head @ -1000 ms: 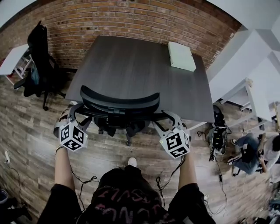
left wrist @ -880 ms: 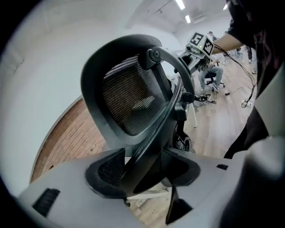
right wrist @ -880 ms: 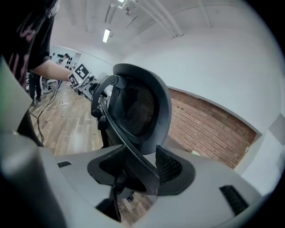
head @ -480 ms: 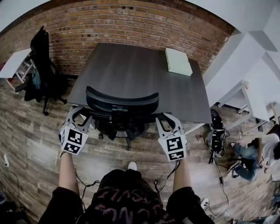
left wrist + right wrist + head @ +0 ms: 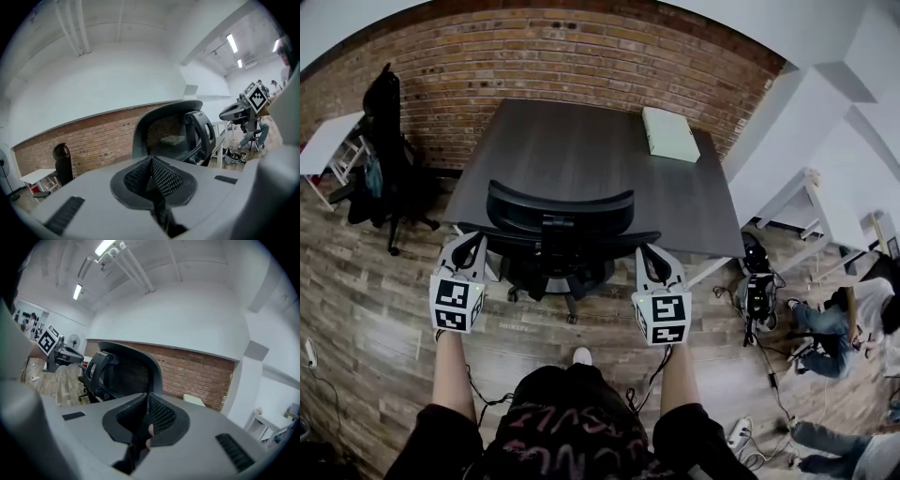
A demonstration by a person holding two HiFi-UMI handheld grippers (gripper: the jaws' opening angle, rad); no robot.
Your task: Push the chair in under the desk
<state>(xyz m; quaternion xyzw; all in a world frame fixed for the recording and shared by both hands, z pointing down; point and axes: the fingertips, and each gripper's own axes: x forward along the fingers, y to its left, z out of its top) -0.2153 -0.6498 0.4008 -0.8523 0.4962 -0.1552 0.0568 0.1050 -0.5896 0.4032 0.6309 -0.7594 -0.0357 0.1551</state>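
Between left tool and right tool, chair

A: What is the chair made of?
B: Its back looks like black mesh in a matt plastic frame.
A: And the desk?
B: A dark, matt top with wood grain. The floor shows worn wooden planks, and the wall is rough red brick.

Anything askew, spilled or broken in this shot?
Nothing stands out. The office chair stands upright and roughly square to the desk, with its backrest along the near edge. The pale box lies flat at the desk's far right corner. No spill or damage shows.
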